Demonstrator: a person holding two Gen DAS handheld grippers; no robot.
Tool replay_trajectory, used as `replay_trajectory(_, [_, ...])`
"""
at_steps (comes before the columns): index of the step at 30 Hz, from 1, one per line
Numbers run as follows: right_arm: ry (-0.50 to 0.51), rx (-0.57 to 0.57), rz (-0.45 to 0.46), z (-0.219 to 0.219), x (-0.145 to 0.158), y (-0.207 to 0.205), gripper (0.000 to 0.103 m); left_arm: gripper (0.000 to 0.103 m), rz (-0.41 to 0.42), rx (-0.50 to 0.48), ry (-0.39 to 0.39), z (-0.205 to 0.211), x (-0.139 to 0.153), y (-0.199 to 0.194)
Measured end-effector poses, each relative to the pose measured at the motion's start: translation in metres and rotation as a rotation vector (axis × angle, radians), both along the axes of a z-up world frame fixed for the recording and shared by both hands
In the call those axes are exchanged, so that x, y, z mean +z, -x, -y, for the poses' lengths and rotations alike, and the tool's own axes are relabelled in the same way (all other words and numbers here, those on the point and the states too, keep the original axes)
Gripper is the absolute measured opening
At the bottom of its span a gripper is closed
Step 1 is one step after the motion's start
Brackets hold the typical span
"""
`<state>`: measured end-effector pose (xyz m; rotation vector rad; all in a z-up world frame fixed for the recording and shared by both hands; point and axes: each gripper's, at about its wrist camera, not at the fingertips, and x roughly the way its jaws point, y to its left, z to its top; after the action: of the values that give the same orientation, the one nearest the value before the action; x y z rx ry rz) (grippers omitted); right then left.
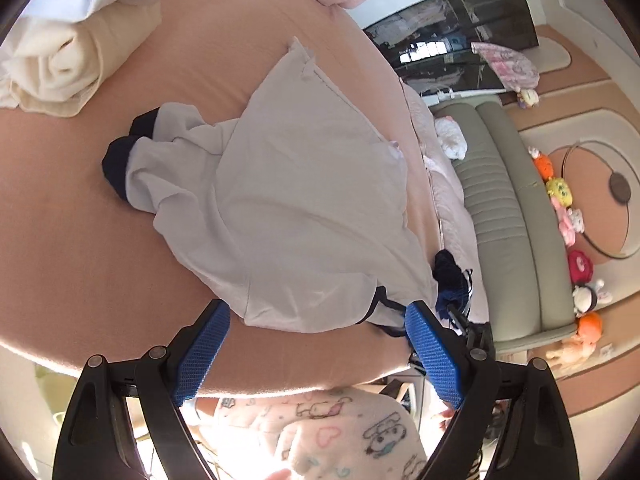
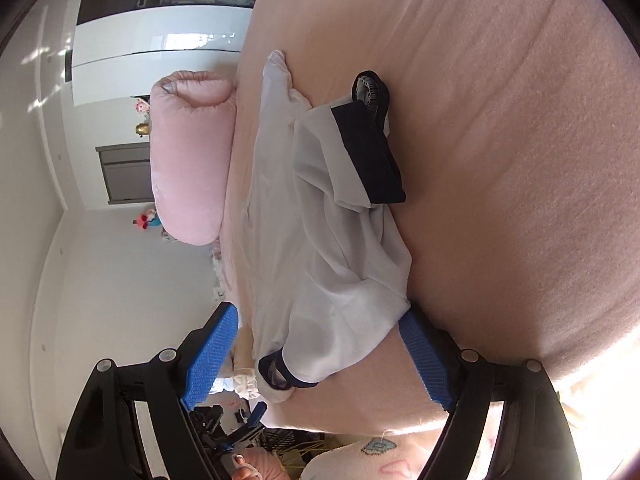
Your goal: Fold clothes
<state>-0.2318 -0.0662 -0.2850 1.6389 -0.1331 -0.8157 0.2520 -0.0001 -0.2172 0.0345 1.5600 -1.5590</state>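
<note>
A pale grey-white sweatshirt (image 1: 304,184) with navy cuffs (image 1: 116,168) lies crumpled on the pink bed (image 1: 72,248). My left gripper (image 1: 318,307) is open at the garment's near edge, and the navy-trimmed hem lies by its right pad (image 1: 430,350). In the right wrist view the same sweatshirt (image 2: 320,264) runs away from me, with one navy cuff (image 2: 368,152) folded over on top. My right gripper (image 2: 320,312) is open and straddles the near end. Cloth lies between the jaws, unpressed, and the left pad (image 2: 208,356) hangs past the bed's edge.
A rolled cream blanket (image 1: 60,64) lies at the bed's far left and a pink pillow (image 2: 188,152) at its edge. Beside the bed stand a grey-green bench (image 1: 504,208) and a row of plush toys (image 1: 568,216). The person's patterned fleece (image 1: 340,428) is just below the grippers.
</note>
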Motion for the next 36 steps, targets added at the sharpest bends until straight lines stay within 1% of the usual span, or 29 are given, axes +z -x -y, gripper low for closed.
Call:
replay_trajectory(2, [0.023,-0.02,-0.023,-0.003,0.003,-0.003,0.083,0.09,-0.096,0.046,-0.001,-0.003,-0.013,-0.005])
replay_trajectory(4, [0.029,-0.025,-0.053,-0.002,0.005,-0.007,0.083,0.09,-0.164,0.056,-0.018,-0.004,-0.027,-0.006])
replay_trajectory(6, [0.037,-0.027,-0.08,-0.001,0.007,-0.011,0.083,0.09,-0.167,0.044,-0.036,-0.002,-0.036,-0.001])
replay_trajectory(7, [0.049,-0.027,-0.078,0.001,0.006,-0.011,0.083,0.09,-0.163,0.036,-0.043,-0.001,-0.04,0.001])
replay_trajectory(10, [0.076,-0.031,-0.077,0.006,0.001,-0.015,0.083,0.09,-0.089,0.007,-0.014,0.004,-0.036,0.011])
replay_trajectory(14, [0.113,-0.019,-0.119,0.007,0.005,-0.02,0.083,0.09,-0.025,-0.007,0.019,0.004,-0.031,0.02])
replay_trajectory(16, [0.129,-0.018,-0.144,0.004,0.005,-0.021,0.081,0.09,0.007,-0.019,0.041,0.004,-0.03,0.025])
replay_trajectory(17, [0.131,-0.018,-0.161,0.003,0.004,-0.02,0.077,0.09,0.024,-0.028,0.054,0.004,-0.03,0.027])
replay_trajectory(18, [0.132,-0.018,-0.179,0.001,0.004,-0.02,0.068,0.09,0.041,-0.036,0.067,0.005,-0.03,0.03])
replay_trajectory(19, [0.134,-0.018,-0.196,-0.001,0.003,-0.02,0.061,0.091,0.058,-0.044,0.079,0.005,-0.03,0.032])
replay_trajectory(20, [0.12,-0.028,-0.218,-0.003,-0.001,-0.018,0.042,0.093,0.072,-0.052,0.091,0.005,-0.03,0.035])
replay_trajectory(21, [0.119,-0.041,-0.187,-0.005,-0.006,-0.013,0.023,0.1,0.072,-0.056,0.102,0.006,-0.031,0.038])
replay_trajectory(22, [0.118,-0.053,-0.154,-0.007,-0.012,-0.008,0.016,0.103,0.062,-0.054,0.117,0.006,-0.031,0.038])
replay_trajectory(23, [0.117,-0.065,-0.122,-0.009,-0.017,-0.003,0.004,0.103,0.05,-0.044,0.135,0.006,-0.032,0.038])
replay_trajectory(24, [0.116,-0.078,-0.089,-0.011,-0.023,0.002,0.0,0.103,0.048,-0.031,0.139,0.005,-0.033,0.038])
replay_trajectory(25, [0.115,-0.09,-0.057,-0.014,-0.029,0.007,0.0,0.103,0.049,-0.02,0.143,0.005,-0.035,0.037])
replay_trajectory(29, [0.093,-0.078,-0.114,-0.009,-0.024,0.002,0.0,0.103,0.08,-0.02,0.147,0.007,-0.035,0.042])
replay_trajectory(31, [0.079,-0.074,-0.124,-0.007,-0.023,0.0,0.0,0.103,0.075,-0.018,0.143,0.011,-0.035,0.044])
replay_trajectory(34, [0.022,-0.071,-0.088,-0.004,-0.022,0.001,0.001,0.103,0.043,0.006,0.124,0.014,-0.035,0.04])
replay_trajectory(35, [0.006,-0.065,-0.08,-0.003,-0.021,0.001,0.004,0.103,0.032,0.016,0.115,0.015,-0.035,0.039])
replay_trajectory(36, [0.012,-0.048,-0.113,-0.002,-0.015,-0.002,0.01,0.099,0.035,0.015,0.104,0.017,-0.034,0.039])
